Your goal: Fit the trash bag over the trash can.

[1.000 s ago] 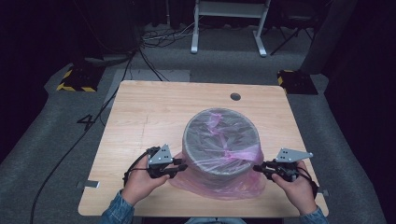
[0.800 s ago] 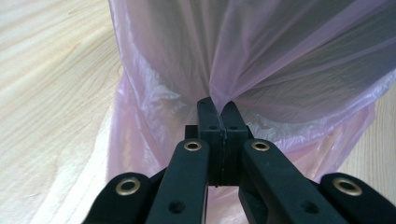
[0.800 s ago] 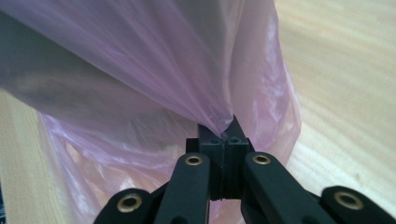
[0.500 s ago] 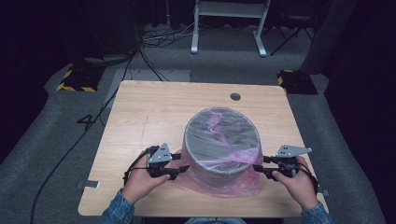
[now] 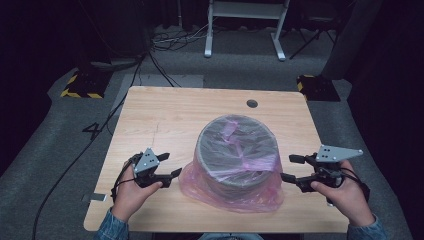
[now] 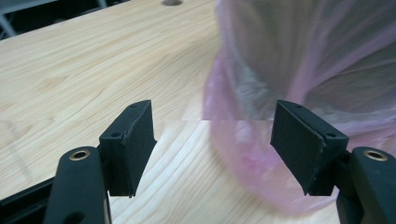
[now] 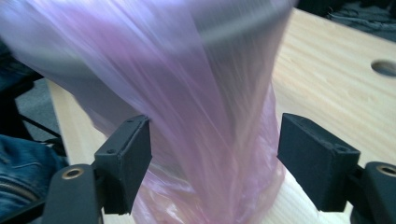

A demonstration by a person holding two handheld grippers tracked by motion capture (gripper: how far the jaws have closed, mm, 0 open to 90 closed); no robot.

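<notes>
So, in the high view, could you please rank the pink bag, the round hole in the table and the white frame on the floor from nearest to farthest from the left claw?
From the left claw:
1. Pink bag, just beside it, toward the table's middle.
2. Round hole, near the table's far edge.
3. White frame, on the floor beyond the table.

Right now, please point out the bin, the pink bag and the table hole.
bin (image 5: 235, 137), high view, on its covered top.
pink bag (image 5: 250, 197), high view, on the loose plastic at the base.
table hole (image 5: 252, 103), high view, on its dark middle.
</notes>
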